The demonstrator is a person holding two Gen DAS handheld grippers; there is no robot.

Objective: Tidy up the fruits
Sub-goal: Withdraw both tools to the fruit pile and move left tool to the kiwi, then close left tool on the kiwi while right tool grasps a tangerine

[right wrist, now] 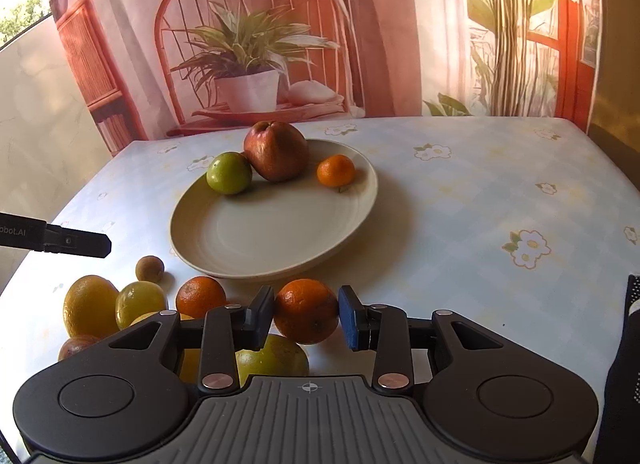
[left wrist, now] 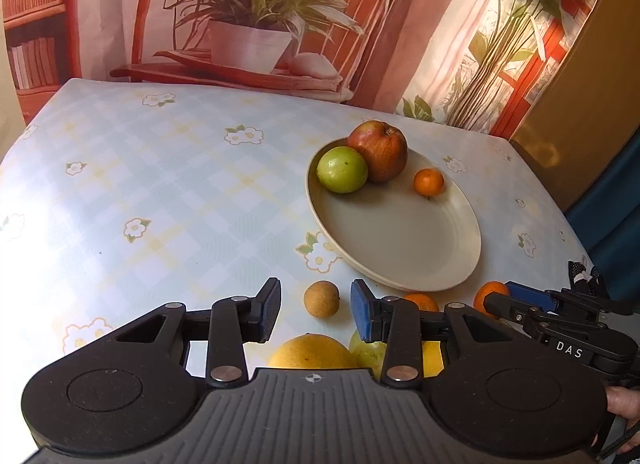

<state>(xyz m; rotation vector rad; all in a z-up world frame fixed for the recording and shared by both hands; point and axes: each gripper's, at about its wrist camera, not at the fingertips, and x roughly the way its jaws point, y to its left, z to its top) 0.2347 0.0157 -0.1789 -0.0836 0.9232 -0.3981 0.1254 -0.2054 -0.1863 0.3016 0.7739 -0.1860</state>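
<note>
A round, dimpled orange fruit (right wrist: 306, 311), just before the oval cream plate (right wrist: 360, 199), sits clamped in the right hand-held gripper (right wrist: 306, 314); the left hand-held gripper (left wrist: 315, 310) stands narrowly parted, empty.

Bare plate (right wrist: 280, 240) front (fruit pile (right wrist: 132, 304) nearside)

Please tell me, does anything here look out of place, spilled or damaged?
Nothing looks spilled or damaged. The plate holds only a red apple, a green fruit and a small orange. Several fruits, such as the small brown one, lie on the tablecloth beside it.
</note>
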